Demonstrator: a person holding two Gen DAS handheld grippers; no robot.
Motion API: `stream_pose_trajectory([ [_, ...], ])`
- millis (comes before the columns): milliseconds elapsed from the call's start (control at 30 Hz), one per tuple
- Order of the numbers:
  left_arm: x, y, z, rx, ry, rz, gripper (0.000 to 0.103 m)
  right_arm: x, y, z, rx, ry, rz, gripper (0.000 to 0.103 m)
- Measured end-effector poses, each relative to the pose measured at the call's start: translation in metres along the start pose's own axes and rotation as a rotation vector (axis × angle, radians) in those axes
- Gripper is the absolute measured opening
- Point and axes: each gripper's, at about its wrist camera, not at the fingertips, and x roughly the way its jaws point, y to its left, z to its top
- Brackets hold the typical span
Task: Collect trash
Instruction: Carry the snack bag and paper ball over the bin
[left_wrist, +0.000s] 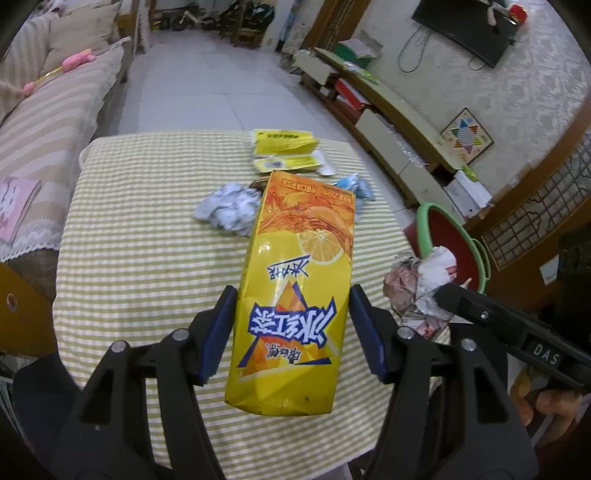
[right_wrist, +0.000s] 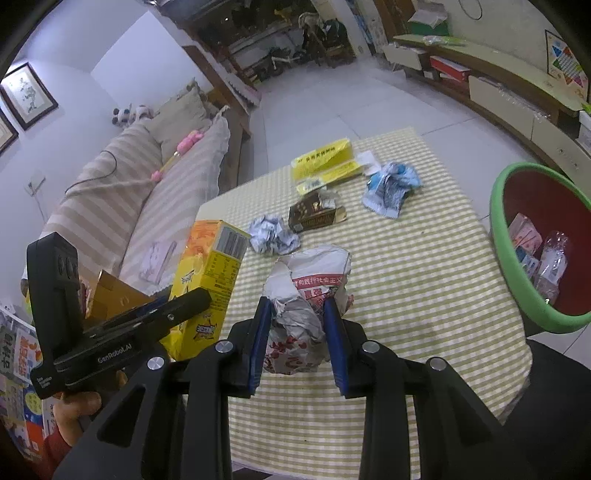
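Basin (right_wrist: 496, 206) (green rim, red inside) holds cartons (right_wrist: 524, 232) and a bottle (right_wrist: 554, 258).

two grippers (left_wrist: 293, 328), three paper wads (right_wrist: 273, 234), one basin (right_wrist: 498, 236).

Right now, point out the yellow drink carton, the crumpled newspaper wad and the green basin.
yellow drink carton (left_wrist: 295, 295), left wrist view, front face below the lemon picture.
crumpled newspaper wad (right_wrist: 299, 314), right wrist view, grey middle.
green basin (right_wrist: 517, 295), right wrist view, near rim.
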Motion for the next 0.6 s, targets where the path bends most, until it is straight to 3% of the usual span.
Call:
stream_pose_trajectory([
  [600,0.004,-0.065,0.023,0.116,-0.037,-0.078,0.059,-0.048,-0.057,0.007,0.096,-0.118,-0.087,0.029],
])
